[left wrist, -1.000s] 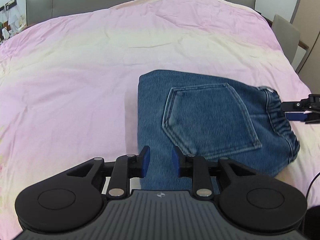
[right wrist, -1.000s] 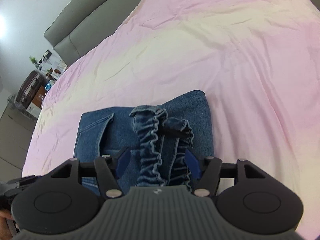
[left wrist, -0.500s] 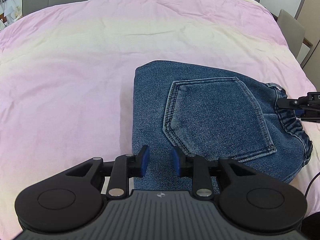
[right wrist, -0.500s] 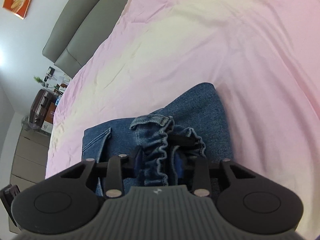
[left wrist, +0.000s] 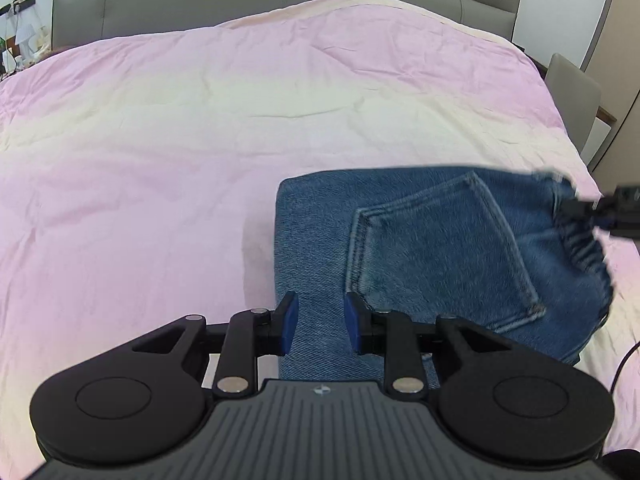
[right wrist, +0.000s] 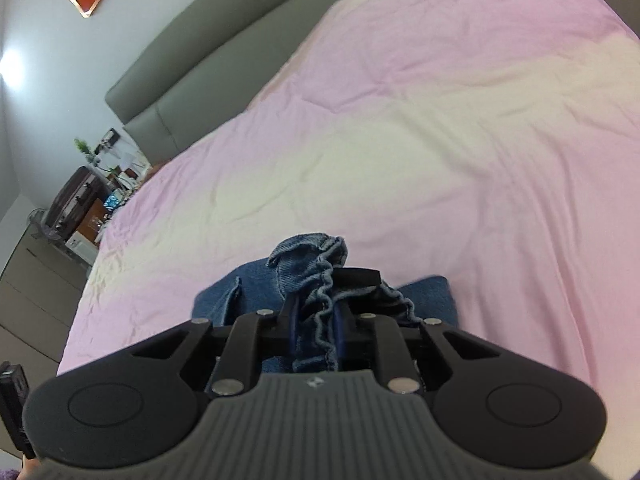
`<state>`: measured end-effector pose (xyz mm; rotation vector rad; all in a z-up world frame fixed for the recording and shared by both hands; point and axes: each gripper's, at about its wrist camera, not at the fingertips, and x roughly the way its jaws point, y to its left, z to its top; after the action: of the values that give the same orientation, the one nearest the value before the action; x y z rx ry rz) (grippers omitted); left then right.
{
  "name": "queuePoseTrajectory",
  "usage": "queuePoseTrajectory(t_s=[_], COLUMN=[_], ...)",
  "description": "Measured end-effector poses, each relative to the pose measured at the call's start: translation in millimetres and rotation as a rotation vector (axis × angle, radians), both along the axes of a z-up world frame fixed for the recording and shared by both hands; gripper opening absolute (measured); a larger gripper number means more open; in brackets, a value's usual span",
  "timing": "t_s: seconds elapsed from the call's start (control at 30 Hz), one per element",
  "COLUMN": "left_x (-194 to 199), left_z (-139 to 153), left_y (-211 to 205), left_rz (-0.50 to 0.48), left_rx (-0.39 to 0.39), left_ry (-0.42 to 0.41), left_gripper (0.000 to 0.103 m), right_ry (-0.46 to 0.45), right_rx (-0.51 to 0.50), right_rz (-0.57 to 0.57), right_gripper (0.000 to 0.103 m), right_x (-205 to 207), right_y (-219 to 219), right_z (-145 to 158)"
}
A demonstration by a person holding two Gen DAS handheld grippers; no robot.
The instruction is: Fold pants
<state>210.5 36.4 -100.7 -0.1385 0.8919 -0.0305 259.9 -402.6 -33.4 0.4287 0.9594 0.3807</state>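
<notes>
Left wrist view: pink bedspread [left wrist: 200, 140] carries folded pants [left wrist: 420, 248] — long axis 9 to 3 o'clock, waistband at 3. Right gripper [right wrist: 316, 332] pinches the waistband [right wrist: 320, 280]; left gripper [left wrist: 318, 322] hovers, spread.

Ahead of the left gripper [left wrist: 318, 322] the folded pants [left wrist: 420, 248] block the way. Off to its left, the pink bed cover [left wrist: 160, 152] lies wide and bare.
</notes>
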Motion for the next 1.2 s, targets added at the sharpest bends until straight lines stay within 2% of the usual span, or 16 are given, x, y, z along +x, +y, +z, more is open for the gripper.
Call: queuePoseTrajectory(t_s=[0.03, 0.1, 0.2, 0.33, 0.37, 0.4, 0.43, 0.53, 0.63, 0.7, 0.8, 0.87, 1.07, 1.2], left_x=[2, 8, 17, 27, 29, 30, 32, 41, 53, 61, 80, 89, 110, 109], left_z=[0, -3, -9, -12, -12, -11, -9, -6, -4, -6, -17, -27, -64, -62], left_y=[0, 0, 2, 3, 3, 2, 0, -3, -12, -16, -15, -13, -7, -6], left_rz=[-0.003, -0.008, -0.014, -0.005, -0.006, -0.011, -0.016, -0.033, -0.024, -0.016, -0.023, -0.013, 0.009, 0.015], left_rx=[0.004, 0.013, 0.016, 0.013, 0.020, 0.032, 0.047, 0.092, 0.124, 0.134, 0.095, 0.084, 0.046, 0.049], left_ry=[-0.003, -0.006, 0.003, 0.007, 0.006, 0.002, -0.001, -0.012, -0.032, -0.048, -0.043, -0.043, 0.041, 0.051], left_gripper=[0.031, 0.031, 0.031, 0.031, 0.031, 0.031, 0.034, 0.039, 0.039, 0.039, 0.038, 0.033, 0.030, 0.030], right_ry=[0.015, 0.032, 0.079, 0.059, 0.052, 0.041, 0.021, -0.050, -0.111, -0.135, -0.077, -0.064, -0.070, -0.073], right_rx=[-0.018, -0.045, -0.004, -0.099, -0.118, -0.141, -0.158, -0.180, -0.201, -0.255, -0.287, -0.311, -0.322, -0.335], right_rz=[-0.021, -0.081, -0.110, -0.035, -0.021, -0.008, -0.001, 0.042, 0.108, 0.132, 0.105, 0.109, 0.126, 0.121], right_gripper=[0.011, 0.002, 0.002, 0.004, 0.008, 0.017, 0.019, 0.020, 0.020, 0.017, 0.012, 0.009, 0.008, 0.008], right_x=[0, 0, 6, 12, 13, 10, 8, 0, -2, 2, 16, 23, 36, 35], right_y=[-7, -22, -32, -12, -10, -7, -4, 7, 31, 43, 44, 40, 40, 45], right_z=[-13, -35, -57, -43, -37, -29, -20, 3, 12, 8, -15, -30, -55, -56])
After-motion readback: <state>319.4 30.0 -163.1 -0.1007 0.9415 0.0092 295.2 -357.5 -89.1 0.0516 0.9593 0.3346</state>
